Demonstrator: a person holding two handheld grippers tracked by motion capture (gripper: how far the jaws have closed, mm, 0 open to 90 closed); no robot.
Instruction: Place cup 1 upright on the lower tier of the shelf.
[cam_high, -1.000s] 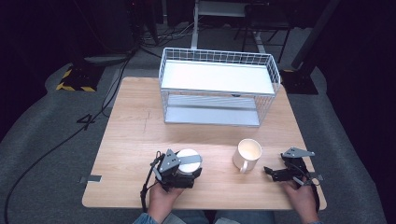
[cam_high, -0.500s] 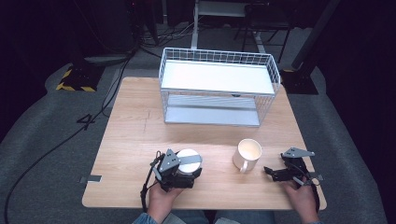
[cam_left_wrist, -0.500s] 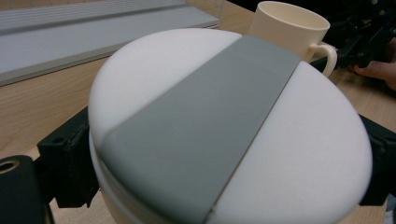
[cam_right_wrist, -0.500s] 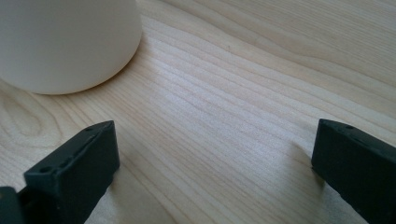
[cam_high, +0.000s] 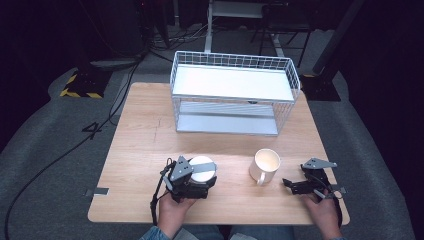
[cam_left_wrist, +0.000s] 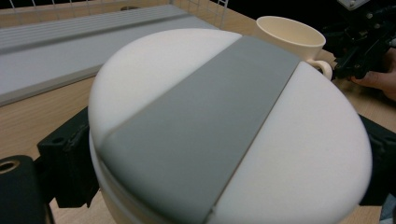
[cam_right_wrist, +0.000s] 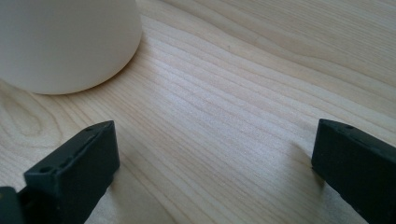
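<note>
High view: left gripper (cam_high: 200, 181) sits at the table's (cam_high: 140, 150) near edge, its jaws set on either side of a round white lidded container (cam_high: 201, 169); a cream mug (cam_high: 265, 165) stands to its right, apparently empty; right gripper (cam_high: 295, 186) rests just beside the mug, apart from it; the two-tier wire rack (cam_high: 232, 95) at the far side holds nothing on either shelf, so any loading remains undone

Left gripper view: jaws pinch the container (cam_left_wrist: 224, 135); its lid, crossed by a grey band, is closed, contents hidden

Right gripper view: jaws spread wide over bare wood (cam_right_wrist: 224, 93), holding nothing; mug base (cam_right_wrist: 65, 42) ahead
</note>
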